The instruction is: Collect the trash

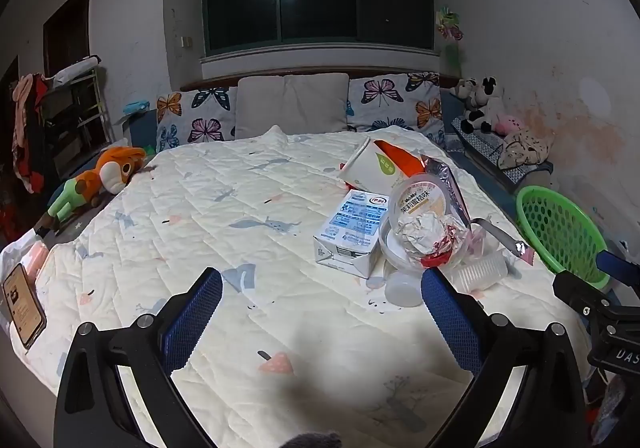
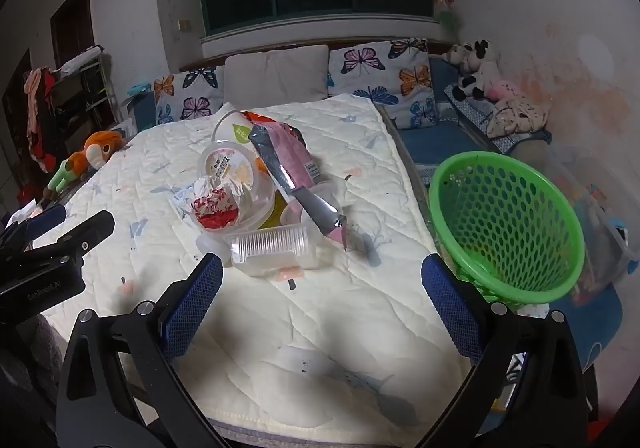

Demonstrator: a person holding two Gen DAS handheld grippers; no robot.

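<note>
A heap of trash lies on the quilted bed: a white milk carton (image 1: 352,234), a paper cup (image 1: 370,164), a round lidded tub (image 1: 418,198), crumpled wrapper (image 1: 430,238), a foil snack bag (image 2: 294,176) and a clear ribbed plastic cup (image 2: 272,248). A green perforated basket (image 2: 508,224) stands at the bed's right edge; it also shows in the left wrist view (image 1: 560,234). My left gripper (image 1: 322,312) is open and empty, above the quilt in front of the carton. My right gripper (image 2: 322,304) is open and empty, just short of the clear cup.
Butterfly pillows (image 1: 400,100) and a grey cushion (image 1: 292,104) line the headboard. An orange plush toy (image 1: 100,180) lies at the bed's left edge, a phone (image 1: 24,308) at the near left. Stuffed animals (image 2: 476,72) sit on a side bench at right.
</note>
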